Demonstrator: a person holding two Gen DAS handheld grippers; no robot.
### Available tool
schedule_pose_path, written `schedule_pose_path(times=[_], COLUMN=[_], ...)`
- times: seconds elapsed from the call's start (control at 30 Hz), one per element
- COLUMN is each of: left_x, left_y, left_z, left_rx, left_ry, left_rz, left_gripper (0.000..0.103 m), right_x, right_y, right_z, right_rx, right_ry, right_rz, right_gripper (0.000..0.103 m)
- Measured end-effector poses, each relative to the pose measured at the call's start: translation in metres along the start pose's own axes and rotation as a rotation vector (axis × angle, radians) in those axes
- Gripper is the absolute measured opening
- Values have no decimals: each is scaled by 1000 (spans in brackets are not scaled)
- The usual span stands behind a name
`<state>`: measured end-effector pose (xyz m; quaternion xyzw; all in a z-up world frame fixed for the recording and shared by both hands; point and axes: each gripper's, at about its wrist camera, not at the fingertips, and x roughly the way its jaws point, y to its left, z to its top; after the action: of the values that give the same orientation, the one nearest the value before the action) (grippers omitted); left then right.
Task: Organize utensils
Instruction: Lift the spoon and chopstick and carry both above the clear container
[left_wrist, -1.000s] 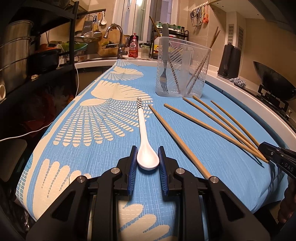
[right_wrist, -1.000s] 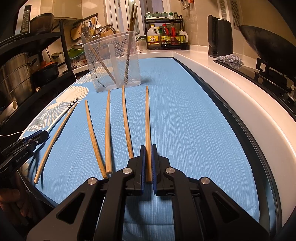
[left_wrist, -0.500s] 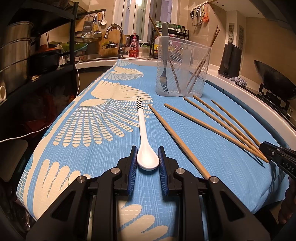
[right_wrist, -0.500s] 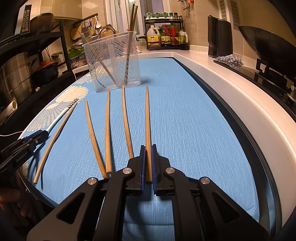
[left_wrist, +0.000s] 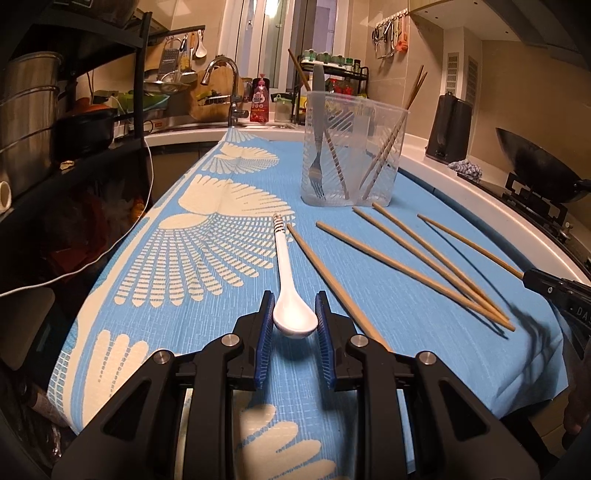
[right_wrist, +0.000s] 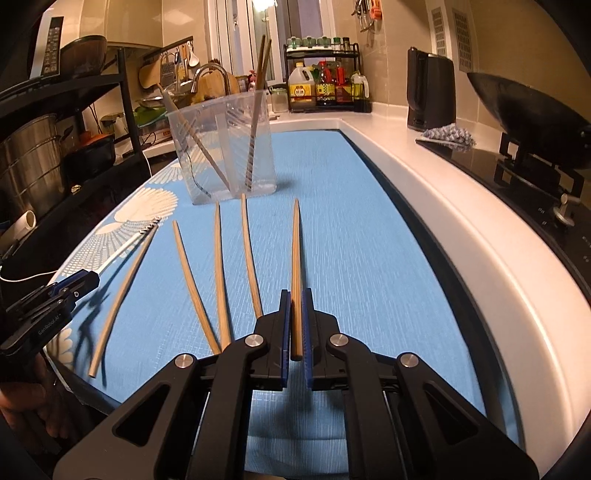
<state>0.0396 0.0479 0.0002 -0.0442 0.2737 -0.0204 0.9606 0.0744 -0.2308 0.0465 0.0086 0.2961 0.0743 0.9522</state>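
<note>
My left gripper (left_wrist: 294, 318) is shut on the bowl of a white ceramic spoon (left_wrist: 287, 280), whose striped handle points away over the blue cloth (left_wrist: 207, 258). My right gripper (right_wrist: 294, 314) is shut on a wooden chopstick (right_wrist: 296, 266) and holds it raised off the cloth, tip pointing toward the clear plastic utensil holder (right_wrist: 225, 147). Several other chopsticks (right_wrist: 218, 273) lie side by side on the cloth to its left. The holder (left_wrist: 351, 147) contains a fork and some chopsticks.
A white counter edge (right_wrist: 461, 229) runs along the right, with a stove and wok (right_wrist: 528, 110) beyond it. A black kettle (right_wrist: 430, 88) and a bottle rack stand at the back. A black shelf with pots (left_wrist: 33, 110) stands left, a sink behind.
My right gripper has lifted the chopstick off the cloth; its far tip now hangs above the surface. The left gripper and spoon have barely moved.
</note>
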Motion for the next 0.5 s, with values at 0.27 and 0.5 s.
schedule_pose_path(times=[0.27, 0.5], left_x=[-31, -47], left_y=[0, 0], left_z=[10, 30], left_rx=[17, 33], left_ry=[-71, -130], left_rz=[-10, -14], left_gripper=[23, 23], right_x=[-38, -63], right_y=[5, 4], right_z=[21, 49], right_rx=[-30, -36], right_ry=[-84, -155], right_rz=[-8, 2], right_gripper=[6, 6])
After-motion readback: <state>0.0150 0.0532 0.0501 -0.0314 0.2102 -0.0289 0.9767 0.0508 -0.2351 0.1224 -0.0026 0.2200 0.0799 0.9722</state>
